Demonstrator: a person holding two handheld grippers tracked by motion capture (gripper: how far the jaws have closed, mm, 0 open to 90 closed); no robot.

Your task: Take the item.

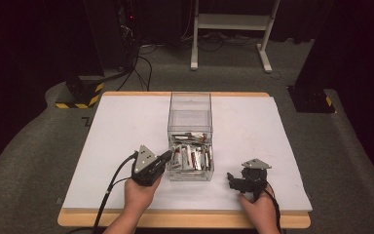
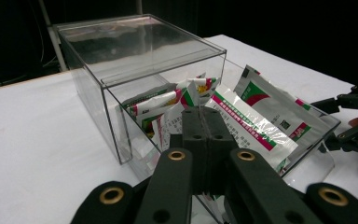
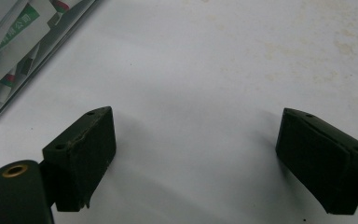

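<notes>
Work in hand: taking a sachet out of the clear box (image 1: 190,136), as judged from where the left gripper (image 1: 167,157) sits.
Left gripper: at the box's near left rim in the high view; in the left gripper view its jaws stand together, and a thin white edge of packet appears to rise between the tips. Whether that edge is truly pinched I cannot tell for sure.
Right gripper: right gripper (image 3: 193,158) rests on the white board (image 1: 253,122), well right of the box, jaws wide apart with nothing between them.
Sachets: sachets (image 2: 256,119), white with red and green print, lie heaped in the open near half of the box; the far half under the lid looks empty.
Done: left jaws brought together at the pile.
Left: lift a sachet clear and set it down; none lies outside the box yet.
High view adds: whole layout, both hands, spacing.
Left gripper view adds: jaw tips, sachet print.
Right gripper view adds: the open gap, stains on the board.
</notes>
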